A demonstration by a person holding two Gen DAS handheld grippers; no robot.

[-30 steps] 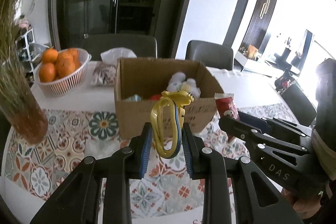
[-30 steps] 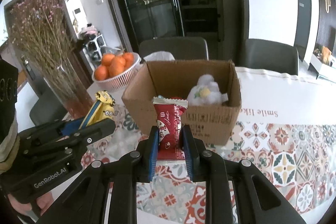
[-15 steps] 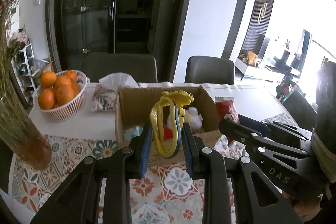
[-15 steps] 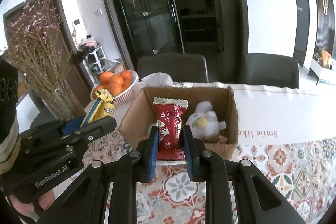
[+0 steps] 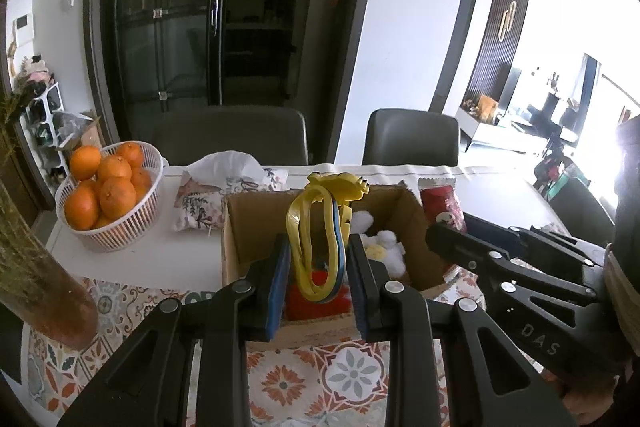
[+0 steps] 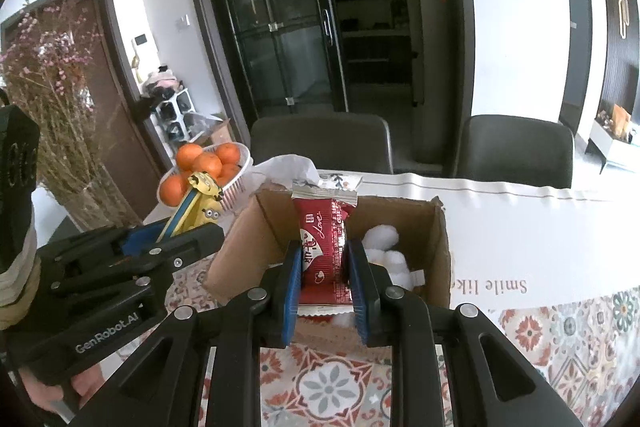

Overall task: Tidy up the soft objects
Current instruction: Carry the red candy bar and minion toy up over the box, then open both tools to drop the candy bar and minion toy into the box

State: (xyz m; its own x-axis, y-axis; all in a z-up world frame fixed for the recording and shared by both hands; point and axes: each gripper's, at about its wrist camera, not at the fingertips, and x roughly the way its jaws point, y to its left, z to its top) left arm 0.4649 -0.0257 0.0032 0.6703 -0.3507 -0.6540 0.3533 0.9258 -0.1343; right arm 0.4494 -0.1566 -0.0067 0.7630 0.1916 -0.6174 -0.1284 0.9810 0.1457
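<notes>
Above the open cardboard box (image 5: 256, 227) near the worktop's middle, the left gripper (image 5: 318, 269) jaws pinch a yellow minion toy (image 5: 320, 227) while the right gripper (image 6: 325, 275) jaws clamp a red snack packet (image 6: 325, 239).

A white counter (image 5: 160, 259) with patterned runner (image 5: 352, 379) carries a cardboard box (image 5: 256, 227) at center, orange basket (image 5: 116, 235) at ten o'clock, vase (image 5: 48, 291) at nine.

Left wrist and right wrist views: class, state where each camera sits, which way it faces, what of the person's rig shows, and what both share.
Left wrist: on the left gripper, facing forward over the yellow Minion toy it grips; the right gripper enters at right.
Right wrist: on the right gripper, facing forward over the red snack packet; the left gripper enters at left.
Shared: open brown cardboard box, white basket of oranges.
</notes>
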